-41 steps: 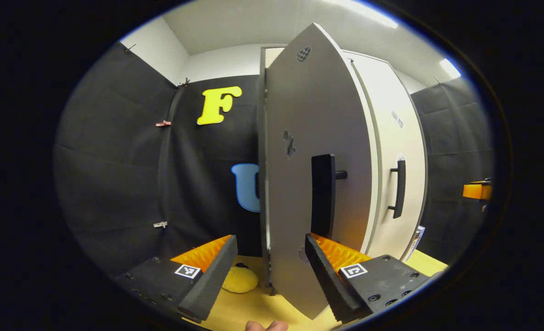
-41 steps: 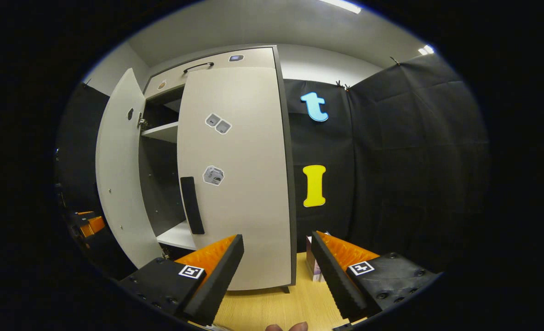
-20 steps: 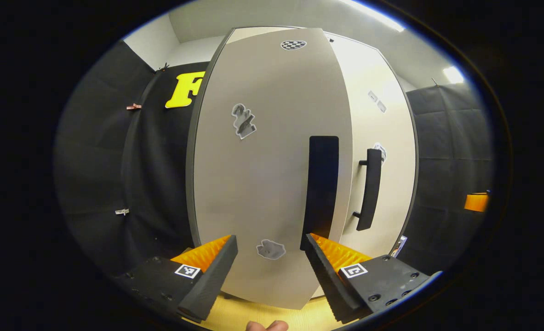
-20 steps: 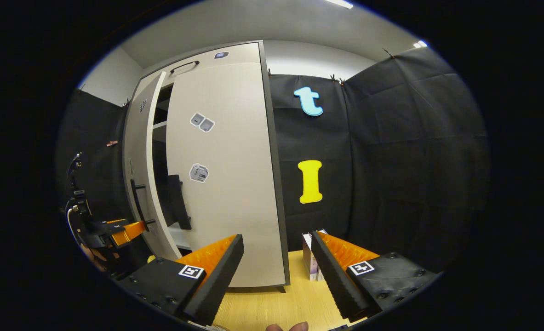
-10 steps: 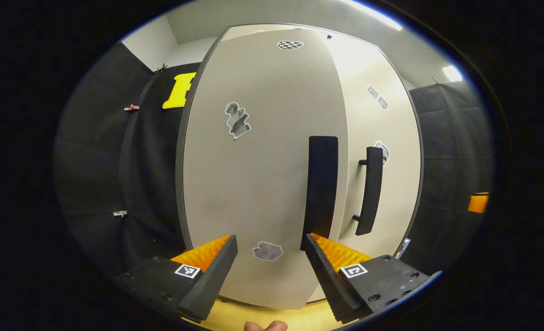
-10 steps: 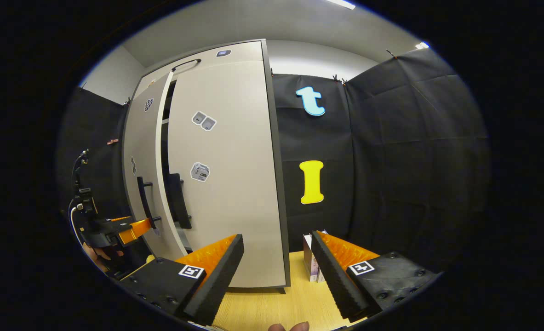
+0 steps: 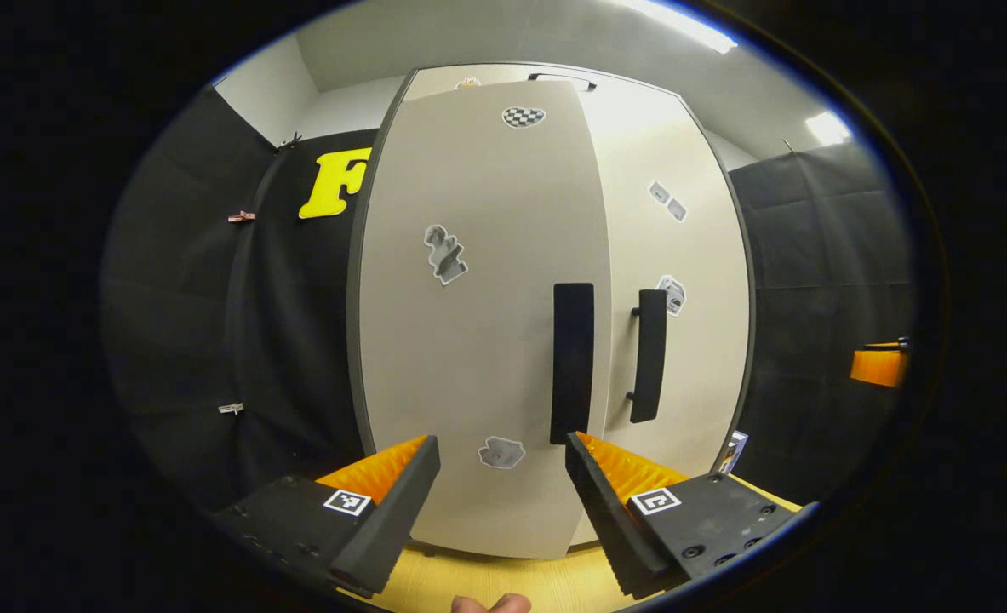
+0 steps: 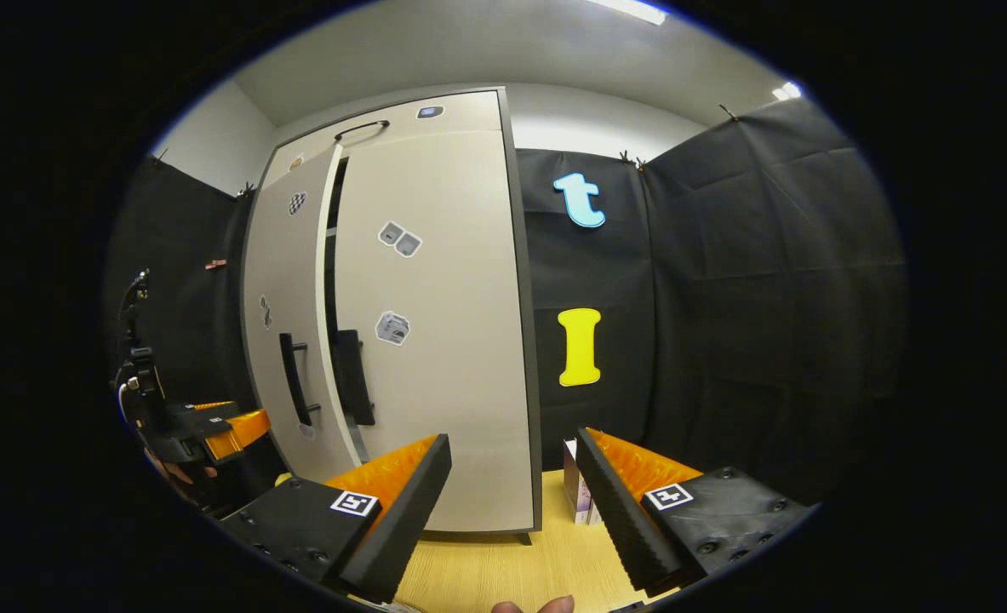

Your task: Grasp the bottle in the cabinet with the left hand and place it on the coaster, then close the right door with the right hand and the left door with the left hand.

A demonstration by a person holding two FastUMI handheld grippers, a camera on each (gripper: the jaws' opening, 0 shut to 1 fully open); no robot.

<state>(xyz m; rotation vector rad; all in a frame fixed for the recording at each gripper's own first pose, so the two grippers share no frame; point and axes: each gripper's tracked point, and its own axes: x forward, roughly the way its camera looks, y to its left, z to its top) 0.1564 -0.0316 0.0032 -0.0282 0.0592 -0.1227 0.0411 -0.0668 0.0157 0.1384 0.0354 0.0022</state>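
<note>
- The cabinet [image 8: 435, 111] is tall and pale, standing on the yellow worktop [image 8: 503, 570].
- In the right gripper view, the right door [image 8: 443, 340] looks flat against the cabinet. The left door [image 8: 286, 332], at 9 o'clock from it, is nearly closed, with a thin dark gap between them.
- In the left gripper view, the left door [image 7: 477, 340] stands just ahead, and its black handle [image 7: 573, 362] is at 12 o'clock above the right finger.
- The left gripper [image 7: 503, 494] has its fingers spread apart, grasping nothing.
- The right gripper [image 8: 512, 498] is also spread apart and grasps nothing.
- A small box [image 8: 575, 494] stands at 3 o'clock beside the cabinet.
- The bottle cannot be seen, so I cannot tell where it is.
</note>
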